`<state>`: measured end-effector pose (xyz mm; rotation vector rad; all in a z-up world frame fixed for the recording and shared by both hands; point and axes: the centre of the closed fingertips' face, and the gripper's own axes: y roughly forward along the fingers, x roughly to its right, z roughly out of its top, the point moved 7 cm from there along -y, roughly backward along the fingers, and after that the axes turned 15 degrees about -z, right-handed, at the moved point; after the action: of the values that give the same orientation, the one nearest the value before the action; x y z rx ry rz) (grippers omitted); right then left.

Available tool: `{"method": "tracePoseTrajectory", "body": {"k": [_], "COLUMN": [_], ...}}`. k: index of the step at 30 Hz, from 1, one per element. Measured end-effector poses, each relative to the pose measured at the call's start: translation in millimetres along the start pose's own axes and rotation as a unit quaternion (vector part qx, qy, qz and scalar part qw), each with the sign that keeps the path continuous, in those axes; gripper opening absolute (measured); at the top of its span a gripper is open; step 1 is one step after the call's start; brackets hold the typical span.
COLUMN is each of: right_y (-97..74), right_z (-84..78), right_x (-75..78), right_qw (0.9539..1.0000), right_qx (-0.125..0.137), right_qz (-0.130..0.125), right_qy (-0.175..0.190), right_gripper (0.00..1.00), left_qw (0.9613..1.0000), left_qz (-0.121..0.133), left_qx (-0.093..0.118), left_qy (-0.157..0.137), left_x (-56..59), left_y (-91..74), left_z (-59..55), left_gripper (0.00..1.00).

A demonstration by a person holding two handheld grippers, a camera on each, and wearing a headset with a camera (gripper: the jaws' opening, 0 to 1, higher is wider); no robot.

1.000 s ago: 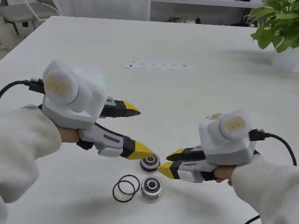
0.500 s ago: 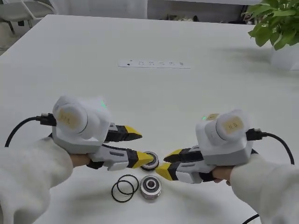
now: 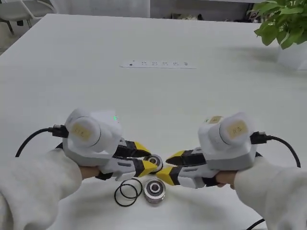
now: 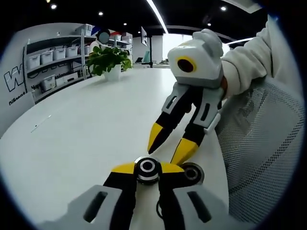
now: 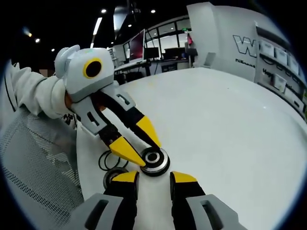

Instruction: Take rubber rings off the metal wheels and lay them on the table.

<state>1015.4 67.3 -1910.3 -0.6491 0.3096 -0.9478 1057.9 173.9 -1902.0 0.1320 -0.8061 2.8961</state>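
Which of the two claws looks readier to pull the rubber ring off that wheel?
Right. The right gripper is open, its tips aimed at the wheel; the left gripper is busy clamping that wheel.

the head view looks forward and down from above the white table (image 3: 96, 57), moderately near. the left gripper view rides low over the tabletop, close in, facing the right gripper (image 4: 164, 153); the right gripper view rides equally low and faces back at the left gripper (image 5: 147, 153). the two oppose each other. all three views share the metal wheel (image 3: 154, 162) between the grippers.
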Motion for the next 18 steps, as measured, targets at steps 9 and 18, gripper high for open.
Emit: {"method": "tracePoseTrajectory", "body": {"k": [9,18], "right_y": [3.5,7.7], "right_z": [-0.8,1.2], "right_x": [-0.1,0.0], "right_qw": [1.0,1.0], "right_qx": [-0.001,0.006], "right_qz": [0.0,-0.003], "right_qy": [-0.002,-0.004], "right_gripper": [0.22,0.24], "left_qw": [1.0,0.9999], "left_qz": [-0.001,-0.001], "left_qx": [0.0,0.004], "left_qy": [0.009,0.01], "left_x": [1.1,1.6], "left_y": [0.5,0.6], "left_z": [-1.1,-0.6], "left_gripper": [0.07,0.07]}}
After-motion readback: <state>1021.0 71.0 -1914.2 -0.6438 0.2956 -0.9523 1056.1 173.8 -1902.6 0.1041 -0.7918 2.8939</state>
